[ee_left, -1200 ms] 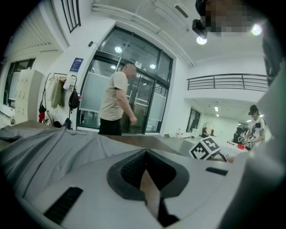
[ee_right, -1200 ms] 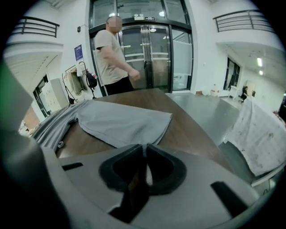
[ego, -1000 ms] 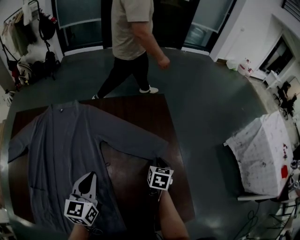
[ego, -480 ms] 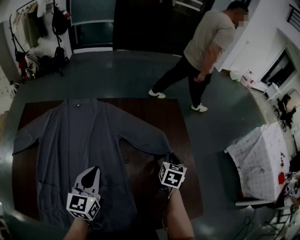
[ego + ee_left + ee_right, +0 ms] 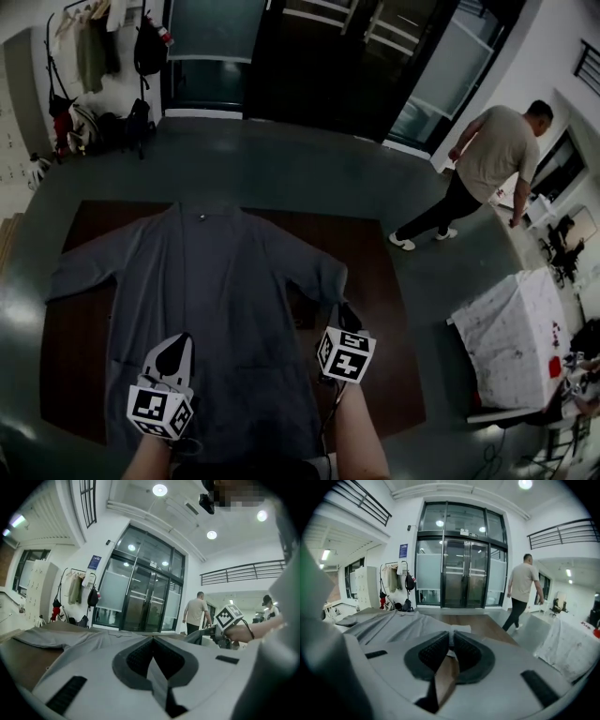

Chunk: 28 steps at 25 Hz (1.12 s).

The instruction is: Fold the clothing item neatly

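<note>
Right gripper [image 5: 344, 313]: jaws clamped on sleeve cuff [image 5: 460, 628] of grey robe [image 5: 216, 300], frame centre. Left gripper [image 5: 177, 342]: jaws together, over the robe's lower half, lower left.

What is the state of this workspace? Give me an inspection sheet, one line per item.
Surface: brown table, wood showing around the garment.
Job's things: grey garment spread flat, not yet folded, sleeves out to the sides.
Clutter: nothing seen on the table.
Grippers: left gripper shut, nothing between its jaws, over the garment's lower part; right gripper shut on the end of one sleeve.
Cables: thin cable along the right forearm.
Surroundings: person mid-stride on the floor, glass doors, coat rack, stained cloth over a stand to the right.
</note>
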{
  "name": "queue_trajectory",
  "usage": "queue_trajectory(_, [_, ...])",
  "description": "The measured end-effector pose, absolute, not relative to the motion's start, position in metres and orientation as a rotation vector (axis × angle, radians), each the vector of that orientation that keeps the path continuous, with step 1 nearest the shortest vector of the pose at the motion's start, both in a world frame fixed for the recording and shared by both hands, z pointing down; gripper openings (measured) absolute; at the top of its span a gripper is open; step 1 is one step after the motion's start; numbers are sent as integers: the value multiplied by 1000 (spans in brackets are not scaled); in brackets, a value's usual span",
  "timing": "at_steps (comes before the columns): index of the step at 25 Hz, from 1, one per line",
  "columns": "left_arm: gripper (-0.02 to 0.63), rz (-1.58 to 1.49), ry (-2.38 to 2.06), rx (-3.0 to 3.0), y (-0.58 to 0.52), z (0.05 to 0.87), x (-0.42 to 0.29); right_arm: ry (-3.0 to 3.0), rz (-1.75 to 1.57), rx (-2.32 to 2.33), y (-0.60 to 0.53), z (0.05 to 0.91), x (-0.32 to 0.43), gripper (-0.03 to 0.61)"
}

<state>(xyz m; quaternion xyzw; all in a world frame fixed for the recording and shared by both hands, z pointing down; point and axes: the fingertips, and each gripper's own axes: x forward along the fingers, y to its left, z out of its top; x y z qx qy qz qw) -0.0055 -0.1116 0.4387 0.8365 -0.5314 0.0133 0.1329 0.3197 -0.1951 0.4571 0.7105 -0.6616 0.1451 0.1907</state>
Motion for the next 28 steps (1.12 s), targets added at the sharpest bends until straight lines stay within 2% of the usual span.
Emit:
queue_trajectory(4, [8, 37, -1545, 2461, -103, 431, -48, -1890, 354, 1945, -190, 454, 258, 26])
queue_trajectory(10, [8, 66, -1552, 2456, -90, 429, -101, -1888, 336, 1902, -185, 460, 203, 26])
queue_trajectory(21, [8, 171, -1706, 2444, -112, 419, -120, -1972, 320, 1947, -224, 444, 218, 26])
queue_trajectory(28, [8, 78, -1802, 2444, -146, 380, -160, -2042, 217, 1931, -253, 409, 172, 26])
